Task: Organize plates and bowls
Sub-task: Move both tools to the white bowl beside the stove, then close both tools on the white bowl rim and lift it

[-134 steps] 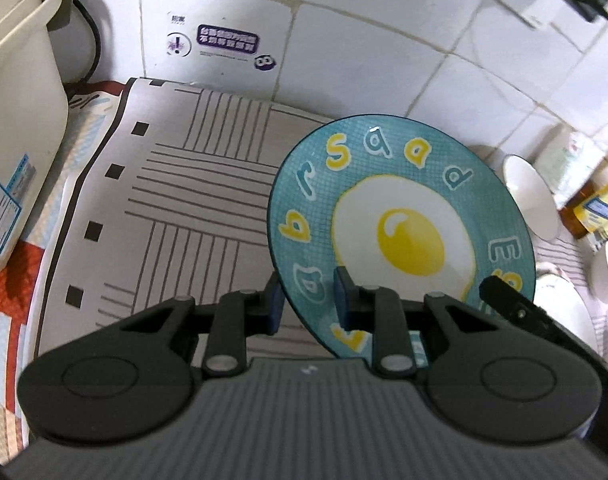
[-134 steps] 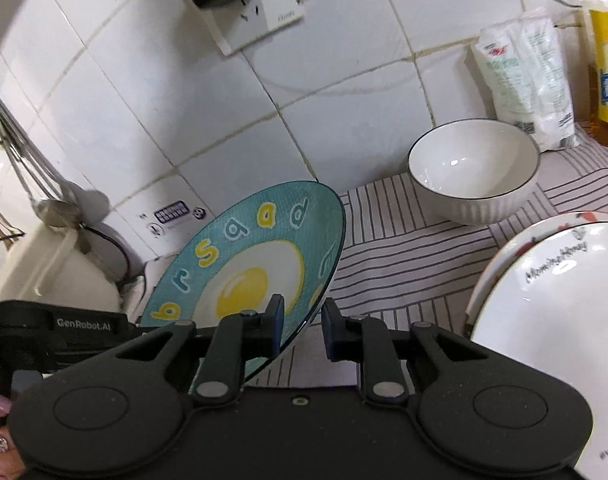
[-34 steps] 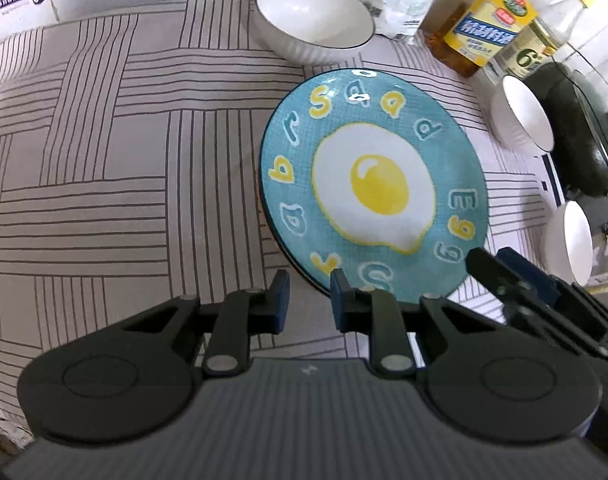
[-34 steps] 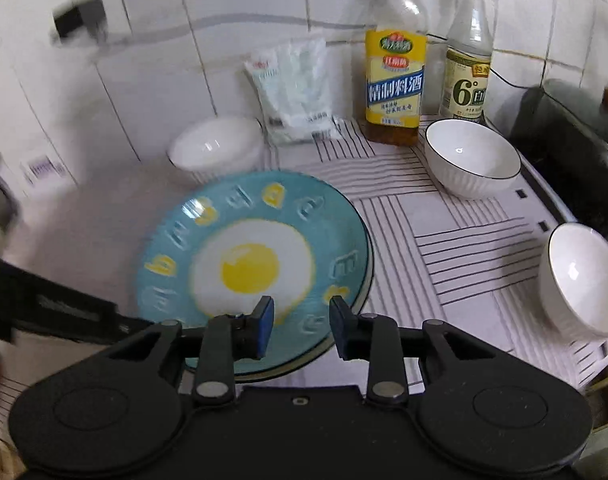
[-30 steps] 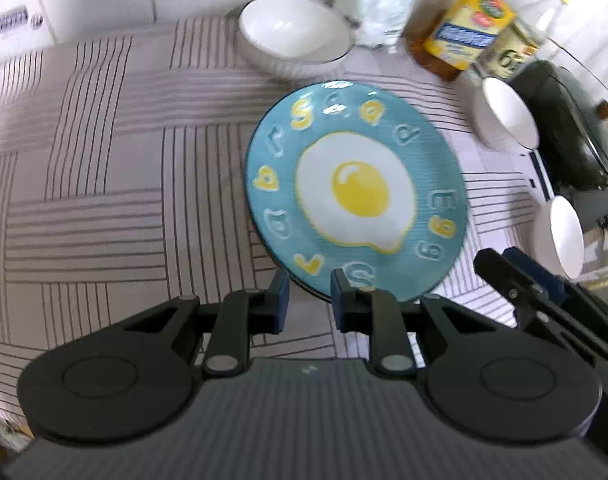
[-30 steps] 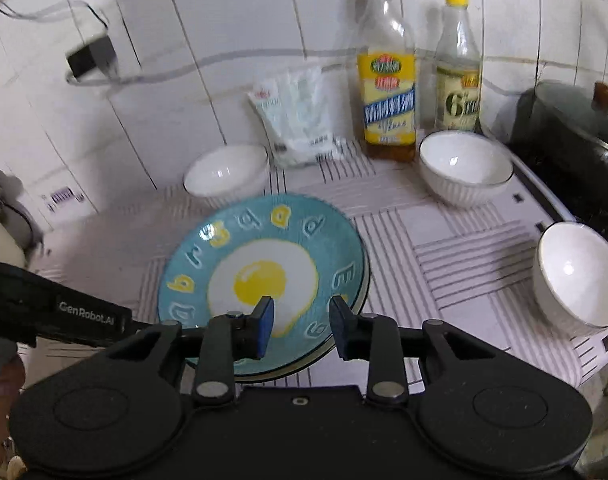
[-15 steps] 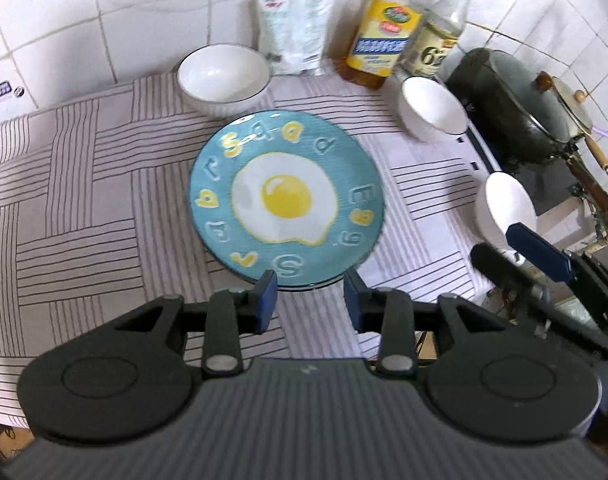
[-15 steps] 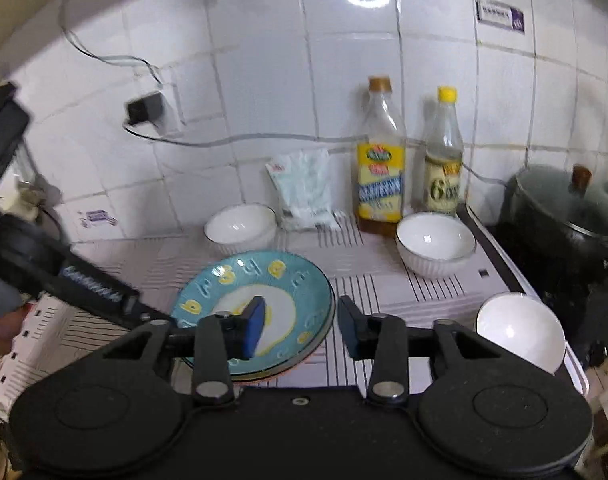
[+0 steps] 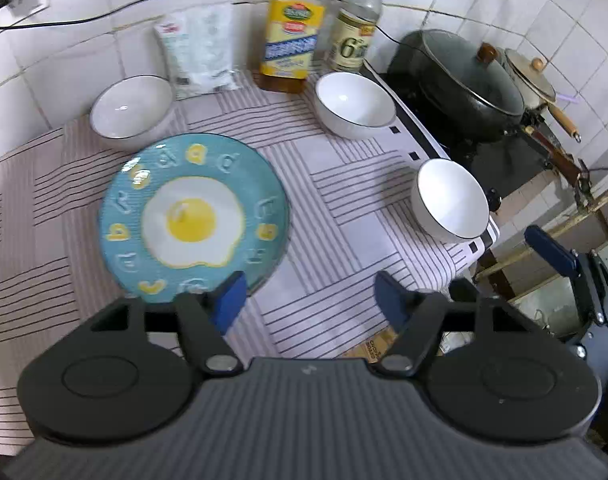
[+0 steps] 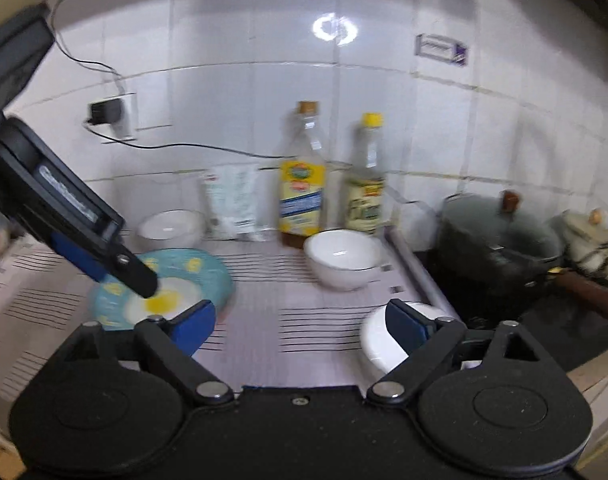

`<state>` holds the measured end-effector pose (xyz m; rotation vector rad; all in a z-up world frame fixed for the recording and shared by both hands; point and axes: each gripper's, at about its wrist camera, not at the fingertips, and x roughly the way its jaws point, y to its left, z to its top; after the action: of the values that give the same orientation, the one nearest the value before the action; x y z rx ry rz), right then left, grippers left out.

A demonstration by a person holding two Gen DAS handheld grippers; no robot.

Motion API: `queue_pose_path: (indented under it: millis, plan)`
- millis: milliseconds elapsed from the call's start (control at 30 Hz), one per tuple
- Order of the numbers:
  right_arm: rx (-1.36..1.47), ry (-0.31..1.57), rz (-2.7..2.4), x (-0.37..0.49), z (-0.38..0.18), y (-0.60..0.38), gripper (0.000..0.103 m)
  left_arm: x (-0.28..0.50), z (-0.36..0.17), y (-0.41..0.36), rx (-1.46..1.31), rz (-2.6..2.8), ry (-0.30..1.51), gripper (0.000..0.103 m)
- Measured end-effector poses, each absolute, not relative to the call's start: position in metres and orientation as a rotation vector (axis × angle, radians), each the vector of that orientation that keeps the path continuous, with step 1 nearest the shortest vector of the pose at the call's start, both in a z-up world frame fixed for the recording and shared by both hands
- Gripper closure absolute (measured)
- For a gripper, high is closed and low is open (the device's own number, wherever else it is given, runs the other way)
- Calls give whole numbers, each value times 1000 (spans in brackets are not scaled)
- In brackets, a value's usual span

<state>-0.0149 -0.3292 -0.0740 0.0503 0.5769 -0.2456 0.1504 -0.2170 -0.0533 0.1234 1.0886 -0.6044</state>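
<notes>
A teal plate with a fried-egg picture point(image 9: 194, 218) lies flat on the striped cloth, seen also in the right wrist view point(image 10: 184, 284). Three white bowls stand on the cloth: one at the back left point(image 9: 130, 110), one at the back middle point(image 9: 353, 104), one near the right edge point(image 9: 449, 198). My left gripper point(image 9: 309, 300) is open and empty, raised above the cloth near the plate's front edge. My right gripper point(image 10: 302, 326) is open and empty, held high in front of the counter. The left gripper's body shows at the left of the right wrist view point(image 10: 64, 216).
Two bottles point(image 9: 292, 40) and a white packet point(image 9: 200, 50) stand against the tiled wall. A dark lidded pot point(image 9: 467, 80) and a smaller pot point(image 9: 529, 76) sit on the stove at the right. The cloth's right edge hangs over the counter edge point(image 9: 479, 248).
The plate was set down on the cloth and both grippers let go of it. Both have opened wide and pulled back and up, away from the plate.
</notes>
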Motion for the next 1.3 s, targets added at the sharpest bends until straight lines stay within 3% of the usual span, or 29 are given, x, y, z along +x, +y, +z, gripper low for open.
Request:
queue_pose_path:
  millis: [433, 933, 1167, 1300]
  plan:
    - [100, 623, -360, -32, -186, -405, 5, 134, -110, -322, 187, -681, 1011, 19]
    - [149, 629, -292, -7, -230, -446, 5, 179, -157, -403, 212, -706, 1061, 21]
    - [202, 583, -295, 4, -235, -457, 5, 195, -170, -406, 144, -686, 1140, 37]
    - [220, 553, -305, 4, -237, -453, 6, 195, -175, -408, 145, -684, 1158, 64]
